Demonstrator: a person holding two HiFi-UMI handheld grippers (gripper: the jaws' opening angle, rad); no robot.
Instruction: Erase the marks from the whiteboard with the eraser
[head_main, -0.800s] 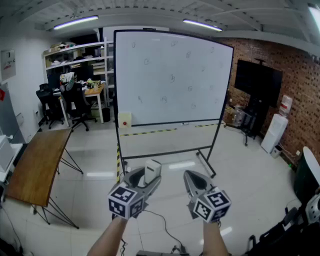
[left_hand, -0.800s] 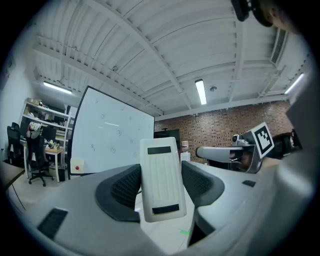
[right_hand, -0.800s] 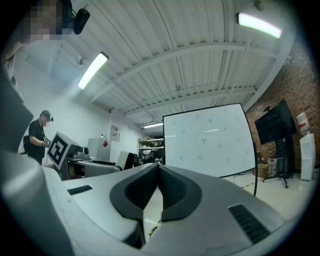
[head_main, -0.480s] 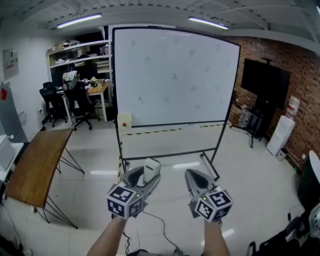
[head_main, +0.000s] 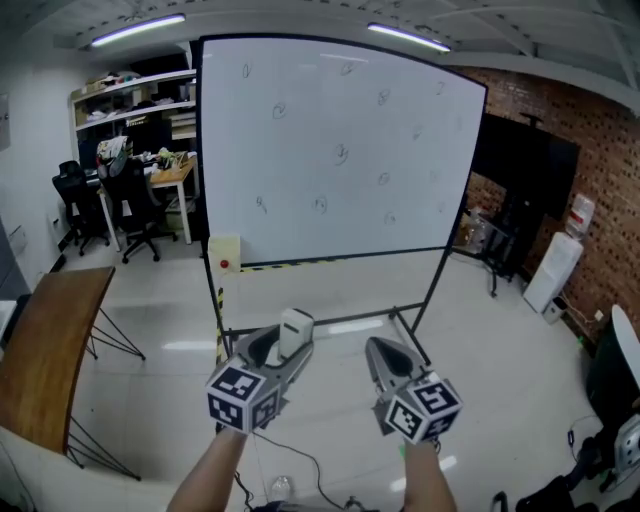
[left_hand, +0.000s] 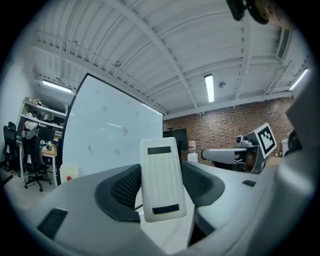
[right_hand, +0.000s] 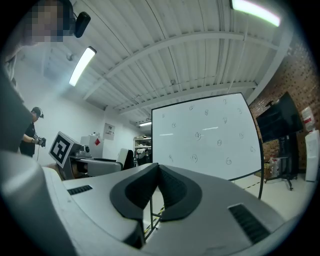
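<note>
A tall whiteboard (head_main: 330, 150) on a wheeled black frame stands ahead, dotted with several small dark scribbles such as one mark (head_main: 341, 153). The left gripper (head_main: 285, 345) is shut on a white eraser (head_main: 295, 332), held upright between its jaws well short of the board. In the left gripper view the eraser (left_hand: 160, 180) shows its ribbed face with two dark strips, and the whiteboard (left_hand: 107, 142) lies beyond. My right gripper (head_main: 383, 356) is beside it, shut and empty. The right gripper view has the whiteboard (right_hand: 210, 135) ahead past the closed jaws.
A wooden folding table (head_main: 45, 350) stands at the left. Desks, shelves and office chairs (head_main: 125, 195) fill the back left. A dark screen on a stand (head_main: 520, 160), a brick wall and a white unit (head_main: 553, 272) are at the right. Cables (head_main: 300, 465) trail on the floor.
The view has moved closer to the whiteboard, which now looms larger and more central. Both grippers keep their pose, the eraser still held in the left one.
</note>
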